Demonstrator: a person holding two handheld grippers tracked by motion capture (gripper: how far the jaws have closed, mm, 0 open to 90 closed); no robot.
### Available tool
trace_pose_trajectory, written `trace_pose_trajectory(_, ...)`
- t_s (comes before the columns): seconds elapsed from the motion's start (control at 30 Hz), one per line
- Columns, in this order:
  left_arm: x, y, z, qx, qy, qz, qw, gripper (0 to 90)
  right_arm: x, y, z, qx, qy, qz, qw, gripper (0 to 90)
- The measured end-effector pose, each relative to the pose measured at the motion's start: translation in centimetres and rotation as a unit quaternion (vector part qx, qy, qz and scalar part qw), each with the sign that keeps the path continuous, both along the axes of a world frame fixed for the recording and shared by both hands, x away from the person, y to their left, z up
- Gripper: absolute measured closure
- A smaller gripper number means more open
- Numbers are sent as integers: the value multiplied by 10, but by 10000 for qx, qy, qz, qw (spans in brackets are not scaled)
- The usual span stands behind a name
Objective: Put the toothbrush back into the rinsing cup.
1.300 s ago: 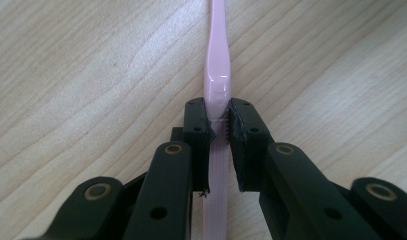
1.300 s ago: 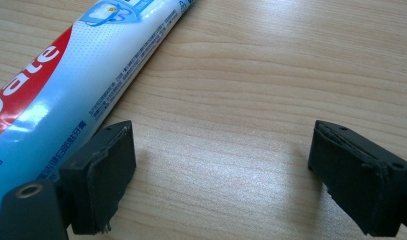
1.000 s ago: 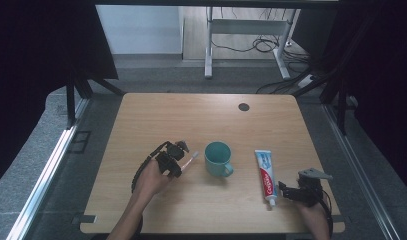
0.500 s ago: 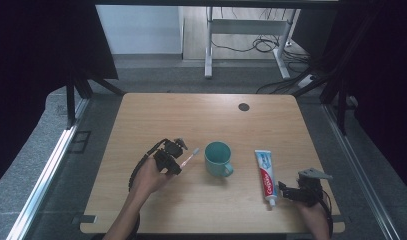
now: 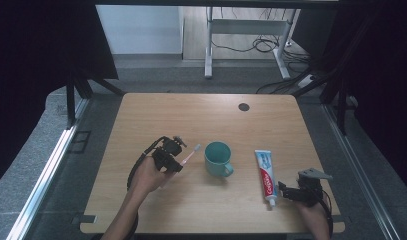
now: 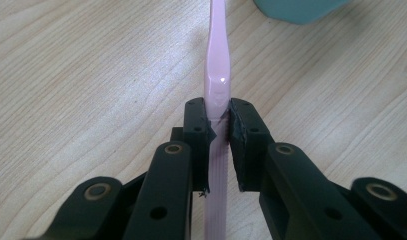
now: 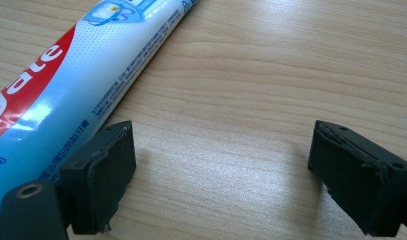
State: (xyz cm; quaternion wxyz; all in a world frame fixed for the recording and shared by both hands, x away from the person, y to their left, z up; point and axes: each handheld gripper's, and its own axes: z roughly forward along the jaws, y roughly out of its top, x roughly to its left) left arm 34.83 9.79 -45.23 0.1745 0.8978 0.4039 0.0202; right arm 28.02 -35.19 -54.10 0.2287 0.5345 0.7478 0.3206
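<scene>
Two grippers at work: left gripper (image 5: 172,154) jaws clamped on pink toothbrush (image 6: 217,65), head near the mug (image 5: 218,159). Right gripper (image 7: 223,175) jaws wide, empty, beside toothpaste tube (image 7: 76,85) on counter (image 5: 201,120). Next, probably: lift brush over mug rim.

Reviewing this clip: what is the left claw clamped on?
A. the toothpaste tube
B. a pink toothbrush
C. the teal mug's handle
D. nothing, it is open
B: in the left gripper view the left claw has its jaws pressed against both sides of the pink toothbrush, whose head points toward the teal mug.
</scene>
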Motion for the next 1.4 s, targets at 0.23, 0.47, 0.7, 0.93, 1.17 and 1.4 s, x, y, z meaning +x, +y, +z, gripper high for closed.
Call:
trace_pose_trajectory(0.23, -1, 3, 4, -149, -47, 16, 9999, 792, 0, 0, 0, -1, 0, 4, 10000, 113)
trace_pose_trajectory(0.47, -2, 5, 11, -266, -118, 0, 9996, 792, 0, 0, 0, 2, 0, 6, 10000, 113)
trace_pose_trajectory(0.7, -3, 6, 18, -385, -257, -41, 9989, 792, 0, 0, 0, 9, -1, 9, 10000, 113)
trace_pose_trajectory(0.93, -5, 6, 23, -483, -395, -70, 9980, 792, 0, 0, 0, 8, -3, 10, 10000, 113)
trace_pose_trajectory(1.17, -5, 6, 29, -559, -521, -101, 9970, 792, 0, 0, 0, 4, -6, 17, 10000, 113)
trace_pose_trajectory(1.4, -7, 5, 37, -709, -711, -219, 9947, 792, 0, 0, 0, -6, -5, 36, 10000, 113)
